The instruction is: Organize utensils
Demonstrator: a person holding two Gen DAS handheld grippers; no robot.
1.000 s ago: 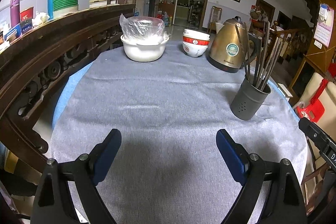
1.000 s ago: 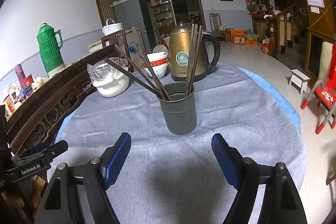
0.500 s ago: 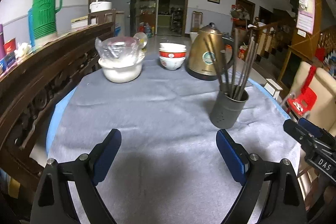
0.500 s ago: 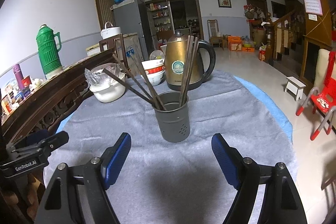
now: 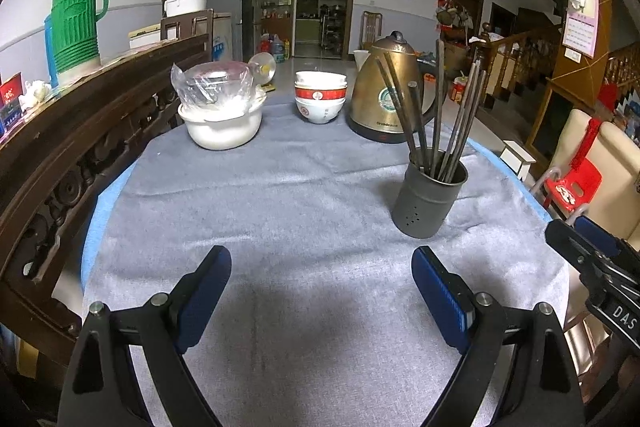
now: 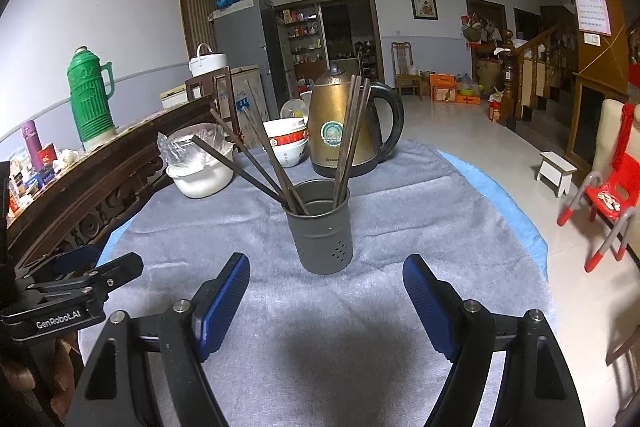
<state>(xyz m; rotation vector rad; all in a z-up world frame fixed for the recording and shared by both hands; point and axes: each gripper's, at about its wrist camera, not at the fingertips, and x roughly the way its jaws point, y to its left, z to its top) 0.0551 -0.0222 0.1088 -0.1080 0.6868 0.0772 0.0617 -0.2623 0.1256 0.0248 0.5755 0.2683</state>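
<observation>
Chopsticks (image 6: 280,163) all standing in grey holder (image 6: 322,231), fanned out, none loose on cloth that I can spot. Nearest me: right gripper (image 6: 326,301) hovering just short of holder, fingers wide, holding nothing. Left gripper (image 5: 320,297) off to side over bare grey tablecloth (image 5: 280,195), also spread wide, nothing held. Farther back: kettle (image 5: 384,95), stacked bowls (image 5: 320,97), covered white bowl (image 5: 222,123). Honestly fits sticks just tucked away or about to be pulled out, can't call next move.

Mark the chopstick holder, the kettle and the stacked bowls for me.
chopstick holder (image 6: 322,243): right wrist view, front wall of the grey cup.
kettle (image 6: 340,131): right wrist view, on its round badge.
stacked bowls (image 5: 320,101): left wrist view, side of the lower bowl.
</observation>
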